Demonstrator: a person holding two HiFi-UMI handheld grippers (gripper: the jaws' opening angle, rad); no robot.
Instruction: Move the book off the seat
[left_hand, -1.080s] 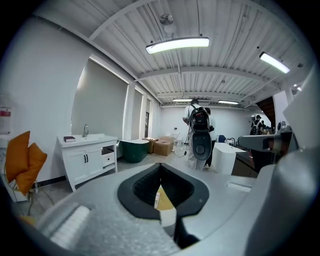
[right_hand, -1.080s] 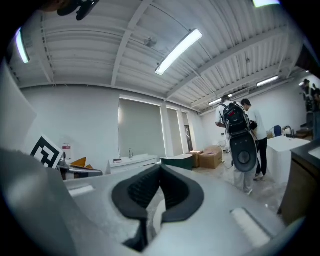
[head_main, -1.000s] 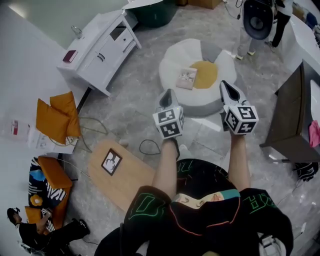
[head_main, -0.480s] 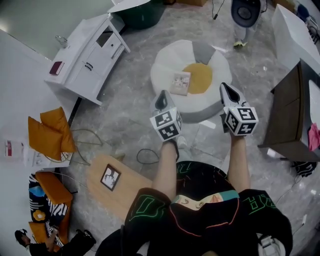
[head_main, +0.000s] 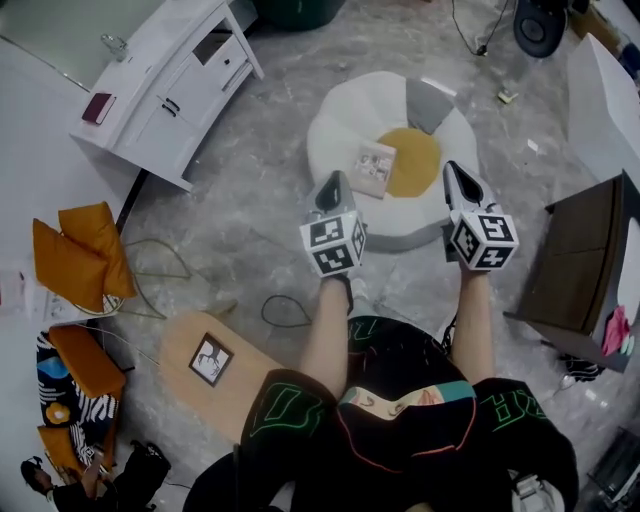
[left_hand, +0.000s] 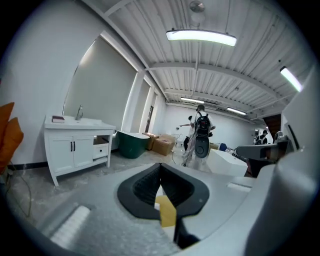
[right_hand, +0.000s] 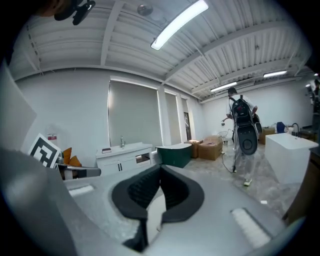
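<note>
A small pale book (head_main: 372, 168) lies on the round white seat (head_main: 340, 135), just left of its orange centre cushion (head_main: 412, 161). My left gripper (head_main: 334, 184) is shut and empty, held in the air on the near side of the seat, its tip a little short of the book. My right gripper (head_main: 456, 178) is also shut and empty, over the seat's right near rim. In both gripper views the dark jaws (left_hand: 161, 186) (right_hand: 159, 186) meet with nothing between them; the book is hidden there.
A white cabinet (head_main: 165, 80) stands at the far left, with orange cushions (head_main: 70, 262) near it. A wooden board (head_main: 210, 365) and a loose cable (head_main: 285, 310) lie on the floor to my left. A dark table (head_main: 575, 270) is at the right, a grey wedge cushion (head_main: 428, 103) on the seat's far side.
I have moved forward toward the seat; it and the book now sit lower and closer to both grippers. Both grippers stay shut.
</note>
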